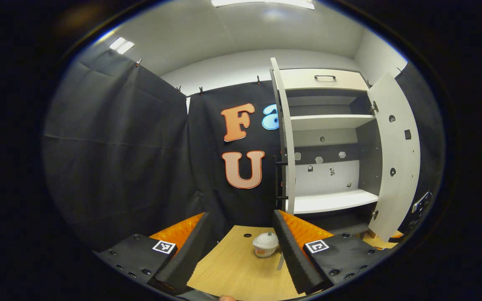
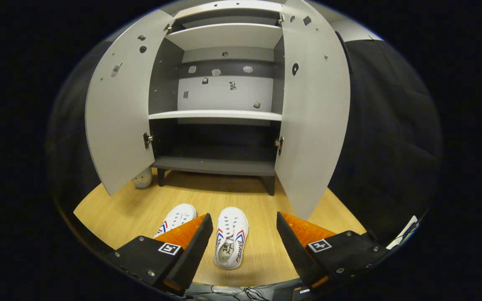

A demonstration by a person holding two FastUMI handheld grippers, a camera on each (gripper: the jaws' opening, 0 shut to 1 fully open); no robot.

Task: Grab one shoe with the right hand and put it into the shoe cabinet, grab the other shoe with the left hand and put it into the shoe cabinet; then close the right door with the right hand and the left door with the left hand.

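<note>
Your right gripper (image 2: 243, 234) hangs over the wooden floor (image 2: 266, 200) with its jaws wide apart and nothing between them that they grip; in the right gripper view one white shoe (image 2: 231, 236) lies on the floor in the gap between the fingers, toe toward 12 o'clock, touching neither finger. The second shoe (image 2: 177, 217) sits just beside it at 9 o'clock, partly hidden behind your gripper's left finger. The cabinet (image 2: 218, 115) stands ahead at 12 o'clock with its left door (image 2: 119, 108) and right door (image 2: 314, 113) both swung open, its shelves bare. A small white object (image 2: 142, 179) rests on the floor near the left door's lower edge. Your left gripper (image 1: 241, 246) is also spread wide and holds nothing; in the left gripper view a small white cup-like thing (image 1: 265, 243) stands on the floor near the right finger, and the cabinet (image 1: 329, 146) shows at 2 o'clock, doors open.
</note>
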